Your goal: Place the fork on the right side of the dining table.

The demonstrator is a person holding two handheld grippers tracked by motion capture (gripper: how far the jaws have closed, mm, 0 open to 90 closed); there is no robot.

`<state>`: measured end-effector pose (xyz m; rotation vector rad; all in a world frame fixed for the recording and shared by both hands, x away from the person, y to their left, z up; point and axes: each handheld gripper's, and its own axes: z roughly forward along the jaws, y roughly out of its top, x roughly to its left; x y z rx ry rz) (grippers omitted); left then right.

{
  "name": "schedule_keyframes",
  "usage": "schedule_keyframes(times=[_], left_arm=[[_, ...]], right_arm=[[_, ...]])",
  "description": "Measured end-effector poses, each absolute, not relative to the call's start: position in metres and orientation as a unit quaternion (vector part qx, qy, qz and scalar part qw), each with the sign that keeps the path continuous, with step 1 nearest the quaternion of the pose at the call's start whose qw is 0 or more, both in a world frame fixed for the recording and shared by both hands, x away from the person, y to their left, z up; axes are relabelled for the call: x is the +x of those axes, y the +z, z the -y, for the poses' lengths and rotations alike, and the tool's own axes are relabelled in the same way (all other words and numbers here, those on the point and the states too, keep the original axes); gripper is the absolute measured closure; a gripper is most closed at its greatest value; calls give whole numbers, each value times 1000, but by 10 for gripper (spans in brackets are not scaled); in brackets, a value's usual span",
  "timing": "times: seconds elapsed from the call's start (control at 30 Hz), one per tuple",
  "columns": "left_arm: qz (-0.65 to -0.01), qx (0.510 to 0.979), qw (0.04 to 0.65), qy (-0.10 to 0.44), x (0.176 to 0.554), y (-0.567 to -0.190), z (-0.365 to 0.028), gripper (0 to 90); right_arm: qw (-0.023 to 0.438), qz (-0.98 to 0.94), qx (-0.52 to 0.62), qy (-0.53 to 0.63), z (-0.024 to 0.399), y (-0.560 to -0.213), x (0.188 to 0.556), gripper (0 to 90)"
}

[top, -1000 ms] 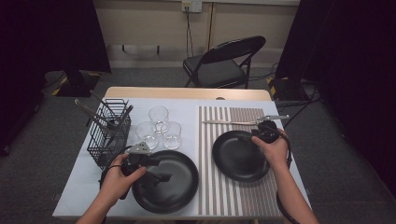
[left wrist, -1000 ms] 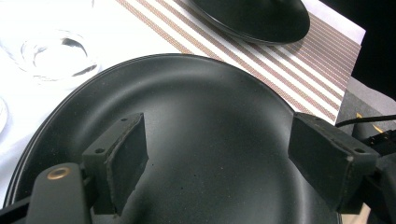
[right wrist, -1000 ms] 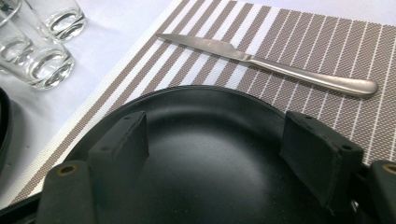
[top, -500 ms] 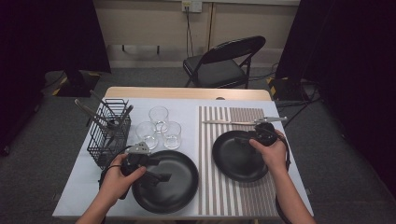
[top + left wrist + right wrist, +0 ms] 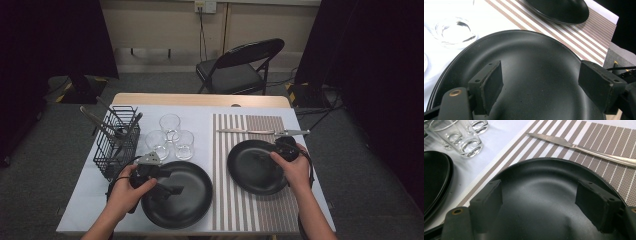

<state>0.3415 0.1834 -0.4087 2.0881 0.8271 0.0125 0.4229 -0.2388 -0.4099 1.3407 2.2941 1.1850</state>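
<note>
Two black plates lie on the table. The left plate (image 5: 192, 200) rests on the white cloth, and my left gripper (image 5: 169, 189) hovers open over it, its jaws wide apart above the dish (image 5: 531, 50). The right plate (image 5: 250, 170) sits on the striped placemat (image 5: 250, 212). My right gripper (image 5: 267, 154) reaches in from that plate's far right rim, open, with its jaws spread over the inside of the plate (image 5: 539, 177). Neither gripper (image 5: 541, 75) (image 5: 540, 191) holds anything.
A table knife (image 5: 250, 132) (image 5: 579, 146) lies on the placemat behind the right plate. Three clear glasses (image 5: 171, 135) stand behind the left plate. A black wire basket (image 5: 117, 145) with utensils is at the left edge. A folding chair (image 5: 240, 67) stands beyond the table.
My right gripper has crept slightly nearer and leftward, in over the right plate's rim. The left gripper has held still over the left plate.
</note>
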Motion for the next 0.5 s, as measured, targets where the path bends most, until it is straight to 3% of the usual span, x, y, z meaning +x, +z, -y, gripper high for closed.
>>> schedule_keyframes(times=[0.5], left_arm=[[-332,841,428,11,343,-409,-185,196]], right_arm=[[120,-785,444,415,234,-409,405,206]])
